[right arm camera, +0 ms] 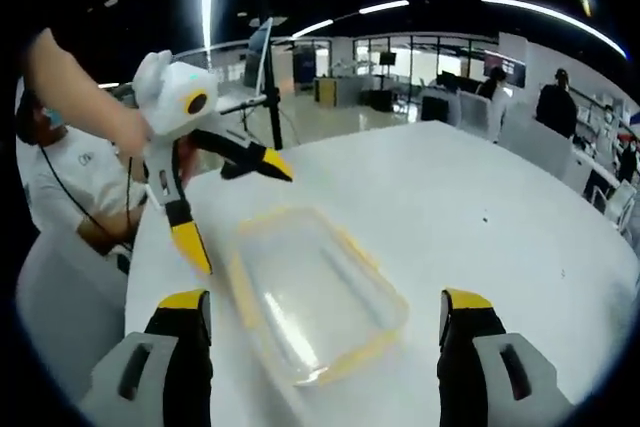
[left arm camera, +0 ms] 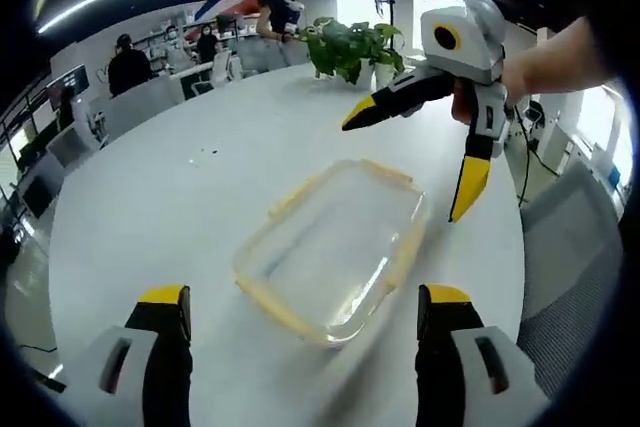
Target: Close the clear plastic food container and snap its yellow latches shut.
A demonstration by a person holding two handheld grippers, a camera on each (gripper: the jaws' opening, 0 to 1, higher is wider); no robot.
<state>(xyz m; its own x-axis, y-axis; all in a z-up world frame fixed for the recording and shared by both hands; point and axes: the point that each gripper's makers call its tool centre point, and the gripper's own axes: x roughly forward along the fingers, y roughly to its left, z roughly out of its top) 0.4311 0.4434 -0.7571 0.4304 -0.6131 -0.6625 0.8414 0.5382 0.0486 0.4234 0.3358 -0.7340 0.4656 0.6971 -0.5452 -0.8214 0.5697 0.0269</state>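
A clear plastic food container (left arm camera: 335, 247) with yellow latches along its rim sits on the white table (left arm camera: 180, 197). It lies just ahead of my left gripper (left arm camera: 304, 295), whose jaws stand wide open on either side of its near end. Past the container's far right corner hangs my right gripper (left arm camera: 410, 157), open and held by a hand. From the other side, the container (right arm camera: 310, 297) lies between the spread jaws of my right gripper (right arm camera: 325, 297). The left gripper (right arm camera: 235, 207) hovers open beyond its far left corner. The latches look flared outward. Whether a lid rests on it I cannot tell.
A potted plant (left arm camera: 350, 47) stands at the table's far edge. A grey chair (left arm camera: 570, 247) sits off the table's right side. A seated person (right arm camera: 70, 187) is by the table edge. More people and desks fill the office behind.
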